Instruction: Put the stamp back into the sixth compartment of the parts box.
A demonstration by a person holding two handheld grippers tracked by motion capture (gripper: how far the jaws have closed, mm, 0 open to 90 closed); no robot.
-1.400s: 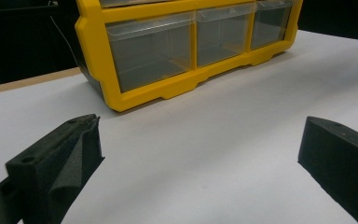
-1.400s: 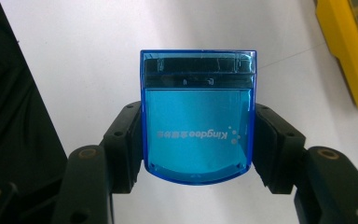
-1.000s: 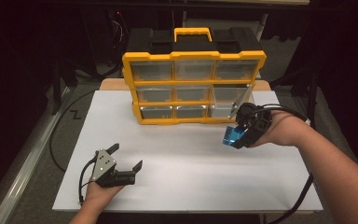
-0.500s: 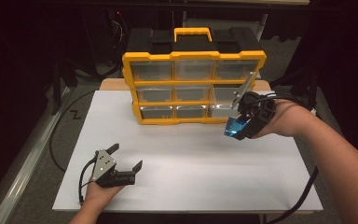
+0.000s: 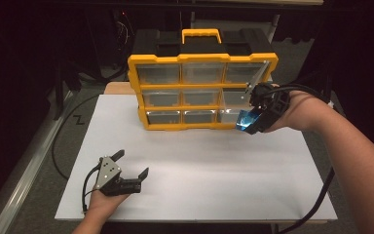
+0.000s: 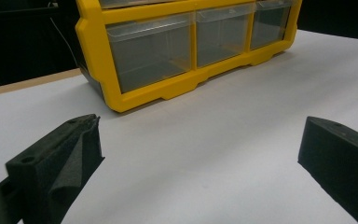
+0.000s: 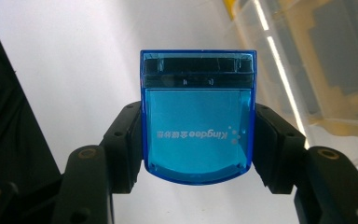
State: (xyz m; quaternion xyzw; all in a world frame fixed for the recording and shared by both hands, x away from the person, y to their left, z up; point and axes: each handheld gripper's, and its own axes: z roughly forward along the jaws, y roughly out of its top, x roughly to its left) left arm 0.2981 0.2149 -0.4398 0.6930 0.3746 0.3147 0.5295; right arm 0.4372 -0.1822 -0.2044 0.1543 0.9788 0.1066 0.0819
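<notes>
High view: wide bare white table (image 5: 199, 165). The left gripper (image 5: 129, 168), jaws apart and empty, rests near its front left corner. The right gripper (image 5: 247, 122), clamped on a blue box (image 5: 246, 121), hangs before the yellow drawer cabinet (image 5: 202, 87) at the far edge.

Left gripper view: open table before the cabinet (image 6: 186, 51).

Right gripper view: the translucent blue box (image 7: 198, 123), printed "Kingdee", sits between both pads, a clear drawer (image 7: 317, 60) just beside.

1. Blue box (image 7: 198, 116): translucent glossy plastic, smooth, with pale printed lettering.
2. Organiser (image 5: 202, 90): yellow plastic frame with a slight sheen; clear, smooth plastic drawers (image 6: 151, 53).
3. Table sheet (image 5: 199, 165): matt white, possibly paper or laminate.
4. Left gripper (image 6: 198, 154): jaw pads look matt black, foam-like.
</notes>
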